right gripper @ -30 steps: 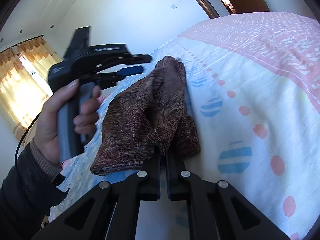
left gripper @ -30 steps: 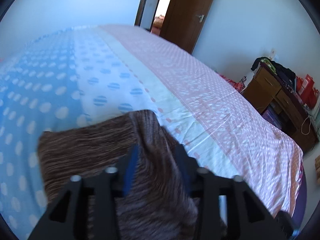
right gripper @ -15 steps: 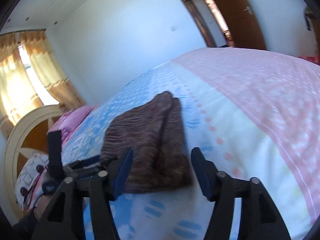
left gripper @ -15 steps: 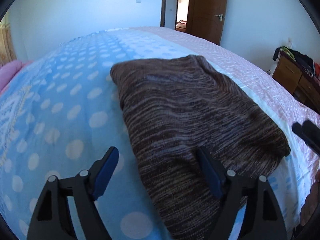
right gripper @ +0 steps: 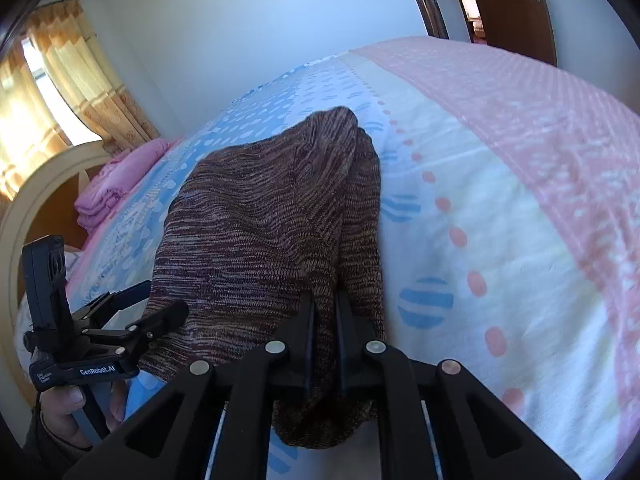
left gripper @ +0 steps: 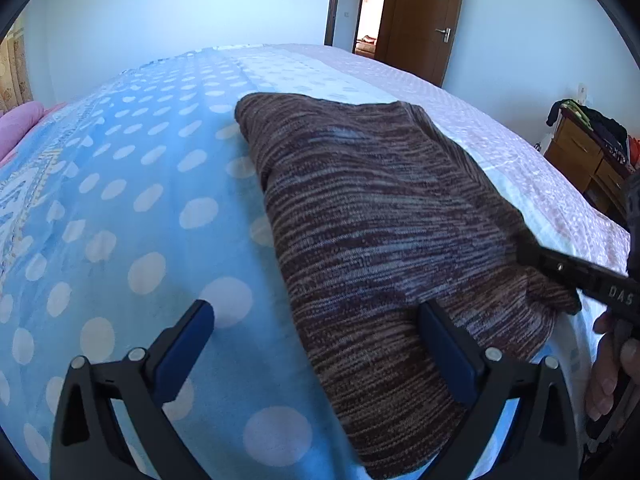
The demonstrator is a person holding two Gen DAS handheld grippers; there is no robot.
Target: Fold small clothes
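A brown striped knit garment (left gripper: 380,216) lies folded on the bed; it also shows in the right wrist view (right gripper: 264,224). My left gripper (left gripper: 316,328) is open, its jaws wide apart over the garment's near left edge, one finger over the sheet and one on the knit. It also shows at the lower left of the right wrist view (right gripper: 154,304). My right gripper (right gripper: 325,316) is shut on the garment's near right edge, with knit fabric pinched between its fingers. Its body reaches in at the right of the left wrist view (left gripper: 580,272).
The bed has a blue dotted sheet (left gripper: 120,208) and a pink band (right gripper: 540,128). A folded pink blanket (right gripper: 116,184) lies by the headboard (right gripper: 36,200). A wooden dresser (left gripper: 588,160) with clothes stands beside the bed. A brown door (left gripper: 420,16) is at the back.
My left gripper let go of the garment and opened wide. My right gripper opened half a second ago and has now closed again on the garment's right edge. The garment now lies flat.
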